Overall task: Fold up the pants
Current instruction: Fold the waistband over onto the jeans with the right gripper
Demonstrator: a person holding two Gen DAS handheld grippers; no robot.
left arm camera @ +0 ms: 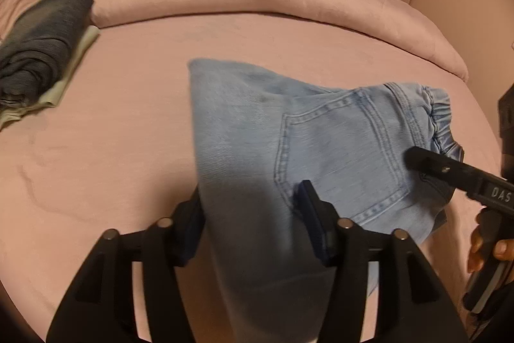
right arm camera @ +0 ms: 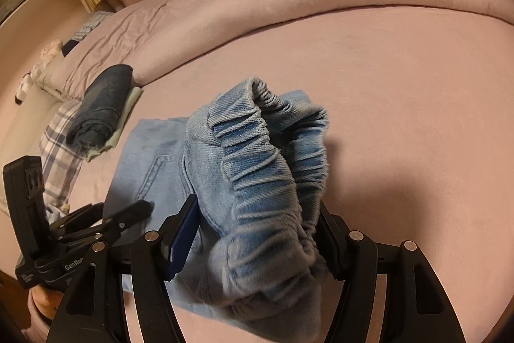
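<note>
Pants [left arm camera: 321, 134] of pale denim lie part-folded on the pink bed [left arm camera: 128, 150], seemingly mid-fold with squaring still to do. Nearest, the left gripper [left arm camera: 253, 214] has its fingers around the leg cloth; the right gripper [right arm camera: 257, 233] has its fingers closed on the elastic waistband [right arm camera: 266, 156], lifting it. Farther off sits a stack of folded clothes [left arm camera: 41, 53].

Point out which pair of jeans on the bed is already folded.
The dark blue jeans, stacked neatly on a pale green cloth; the light blue jeans hang in both grippers.
</note>
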